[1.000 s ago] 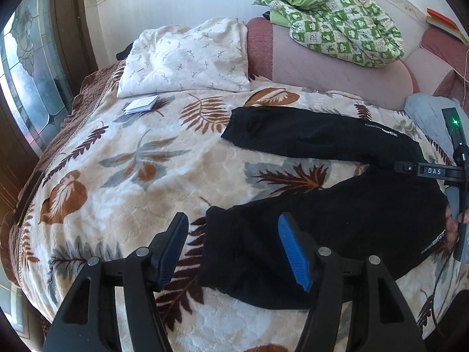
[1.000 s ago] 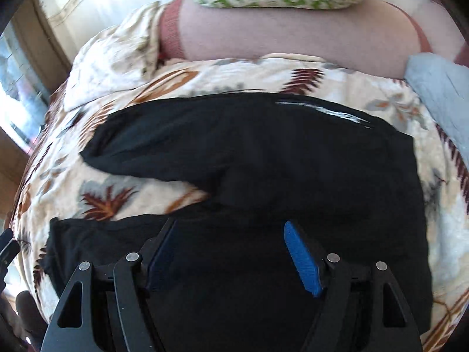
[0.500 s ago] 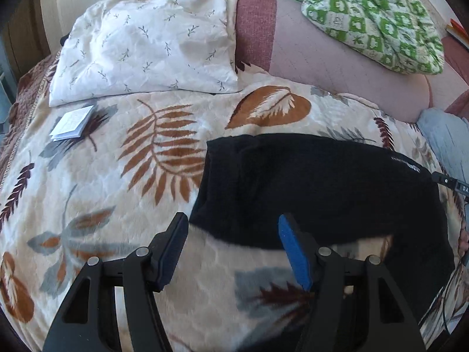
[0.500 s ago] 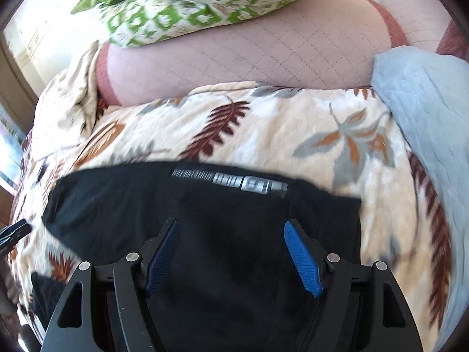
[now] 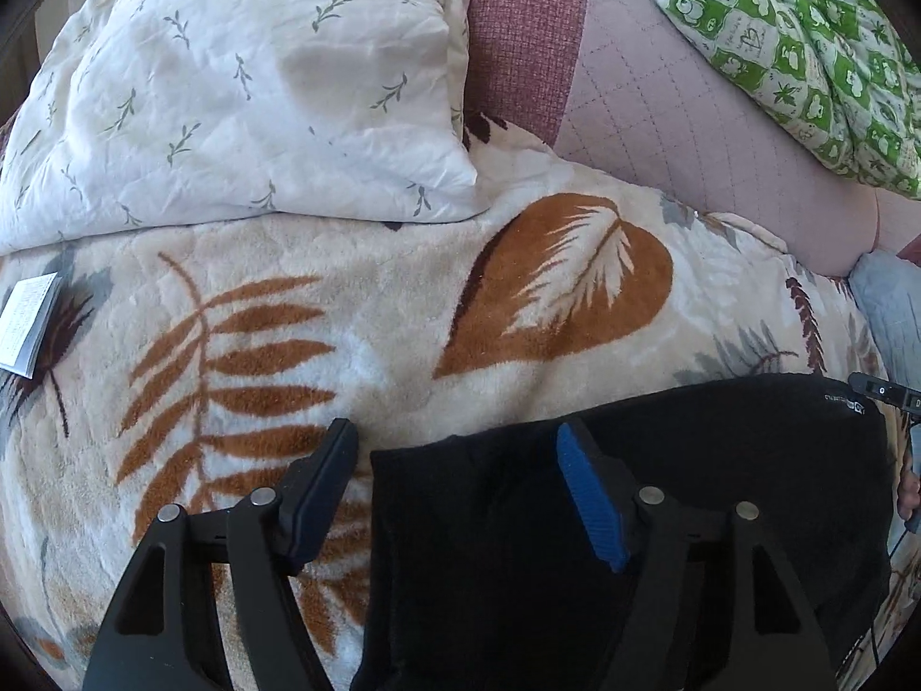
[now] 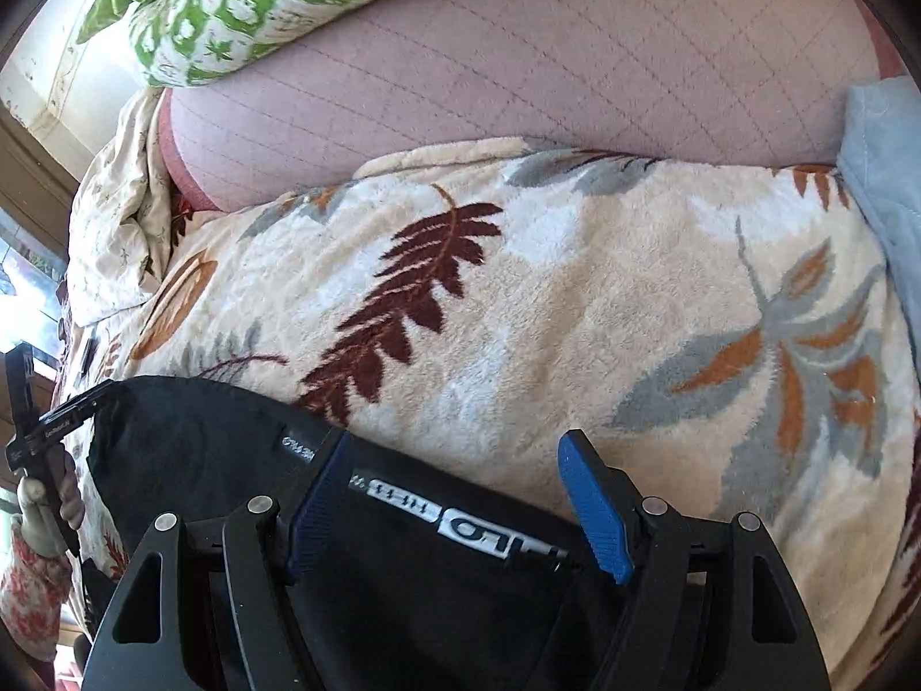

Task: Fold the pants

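Observation:
Black pants lie flat on a leaf-patterned fleece blanket. My left gripper hangs over the end of the far leg. Its jaws are opening, and the leg's corner shows between the fingers, apart from the pads. The right gripper is open above the pants' far edge, straddling a white printed logo strip without pressing on it. A gloved hand holds the left gripper's handle at the left rim of the right wrist view.
A white leaf-print pillow lies at the back left, a pink quilted bolster and a green patterned quilt behind. A small booklet rests at the left. A light blue cloth lies at the right.
Both grippers have moved forward across the pants, from the near leg and seat to the far edge. The pillow and bolster now look much closer.

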Tool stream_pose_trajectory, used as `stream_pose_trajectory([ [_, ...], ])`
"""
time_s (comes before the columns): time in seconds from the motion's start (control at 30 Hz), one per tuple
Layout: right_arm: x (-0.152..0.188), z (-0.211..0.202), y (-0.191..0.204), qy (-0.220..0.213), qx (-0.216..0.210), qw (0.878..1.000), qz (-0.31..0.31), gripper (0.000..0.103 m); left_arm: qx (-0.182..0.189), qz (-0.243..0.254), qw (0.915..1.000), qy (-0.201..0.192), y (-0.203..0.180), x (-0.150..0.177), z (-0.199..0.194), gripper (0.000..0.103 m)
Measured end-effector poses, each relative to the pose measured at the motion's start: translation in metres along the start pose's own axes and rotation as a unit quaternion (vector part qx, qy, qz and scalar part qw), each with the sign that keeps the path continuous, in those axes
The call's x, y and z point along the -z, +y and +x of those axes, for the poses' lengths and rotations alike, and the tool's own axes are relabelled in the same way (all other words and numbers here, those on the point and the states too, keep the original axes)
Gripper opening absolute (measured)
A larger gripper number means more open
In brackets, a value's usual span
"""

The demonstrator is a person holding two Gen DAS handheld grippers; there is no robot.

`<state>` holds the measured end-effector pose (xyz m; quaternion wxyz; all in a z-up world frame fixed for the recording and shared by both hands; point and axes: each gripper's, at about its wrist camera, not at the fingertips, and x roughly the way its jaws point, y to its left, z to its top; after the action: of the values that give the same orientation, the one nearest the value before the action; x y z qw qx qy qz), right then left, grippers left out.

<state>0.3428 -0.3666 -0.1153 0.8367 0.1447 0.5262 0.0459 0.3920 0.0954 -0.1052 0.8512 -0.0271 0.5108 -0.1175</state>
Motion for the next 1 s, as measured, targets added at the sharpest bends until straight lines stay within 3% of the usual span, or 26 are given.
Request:
stream_pose_trajectory([
  [0.17,0.0,0.006,0.0,0.003,-0.005,1.0,-0.018,0.08,-0.013,0.038,0.9992,-0.003,-0.014,0.0,0.008,0.083],
  [0.27,0.002,0.007,0.008,0.014,0.001,0.999,-0.049,0.08,-0.033,0.072,0.9968,-0.006,-0.025,0.004,0.011,0.081],
  [0.33,0.006,0.009,0.016,0.021,0.011,0.997,-0.078,0.078,-0.026,0.089,0.9956,-0.013,-0.031,0.007,0.008,0.055],
  [0.37,0.009,0.011,0.023,0.024,0.024,0.995,-0.098,0.077,-0.015,0.097,0.9951,-0.013,-0.034,0.007,0.006,0.023],
  [0.4,0.012,0.012,0.029,0.025,0.043,0.992,-0.119,0.071,-0.008,0.103,0.9946,-0.01,-0.037,0.006,0.004,0.017],
  [0.53,0.017,0.003,0.039,0.018,0.053,0.989,-0.136,0.022,-0.026,0.133,0.9908,-0.012,-0.049,0.009,-0.003,0.013],
  [0.7,0.024,-0.02,0.046,0.001,0.062,0.99,-0.13,0.015,-0.02,0.132,0.9906,-0.029,-0.055,0.014,-0.03,0.012],
  [1.0,0.055,-0.073,0.091,-0.031,0.107,0.982,-0.155,0.012,-0.023,0.154,0.9841,-0.085,-0.076,0.028,-0.109,0.012],
])
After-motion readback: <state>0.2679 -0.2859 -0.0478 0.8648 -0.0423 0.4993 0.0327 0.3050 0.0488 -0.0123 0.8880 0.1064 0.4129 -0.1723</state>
